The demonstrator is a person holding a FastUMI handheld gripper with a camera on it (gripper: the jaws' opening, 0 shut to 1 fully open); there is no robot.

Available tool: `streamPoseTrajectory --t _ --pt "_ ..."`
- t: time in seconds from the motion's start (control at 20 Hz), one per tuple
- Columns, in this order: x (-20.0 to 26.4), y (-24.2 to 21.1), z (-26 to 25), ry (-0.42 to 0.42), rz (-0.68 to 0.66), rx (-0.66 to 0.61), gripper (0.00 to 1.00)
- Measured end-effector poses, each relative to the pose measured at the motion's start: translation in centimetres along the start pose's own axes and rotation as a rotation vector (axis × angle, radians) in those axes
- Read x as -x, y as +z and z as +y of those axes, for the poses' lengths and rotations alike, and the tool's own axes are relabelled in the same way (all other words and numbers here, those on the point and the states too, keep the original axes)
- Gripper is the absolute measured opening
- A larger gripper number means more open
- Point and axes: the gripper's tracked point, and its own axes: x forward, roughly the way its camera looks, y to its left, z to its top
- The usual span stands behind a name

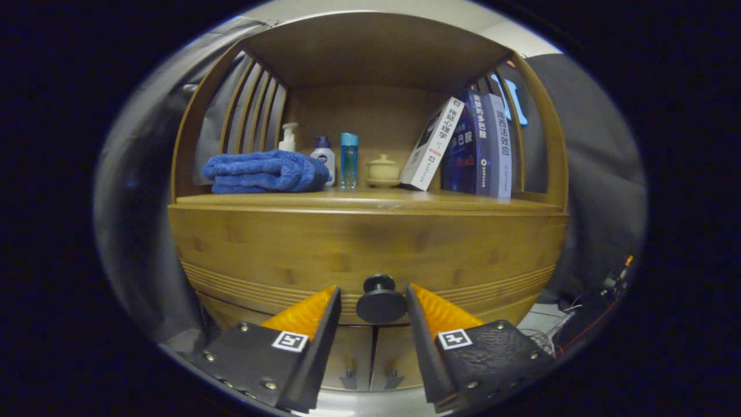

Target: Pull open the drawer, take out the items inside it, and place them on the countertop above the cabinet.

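The tool (373,298) stands spread apart, one finger on each side of the round black drawer knob (380,301), neither pressing it. The knob sits on the closed bamboo drawer front (278,249); above the knob, the counter (370,200) carries a folded blue towel (263,172).

Blue towel (263,171), black knob (380,301), tan wood drawer (370,249), cream pot (383,169)

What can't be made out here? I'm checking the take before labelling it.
- Drawer contents: gripper view, hidden behind its shut front.
- Grip on the knob: the gripper has its jaws either side of it, but contact is unclear.
- Lower door handles: cut off by the fingers.
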Motion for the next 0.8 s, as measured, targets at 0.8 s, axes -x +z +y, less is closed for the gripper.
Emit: streamPoseTrajectory --t 0.8 --pt "-0.1 0.8 -0.7 -0.020 -0.041 -0.038 0.47"
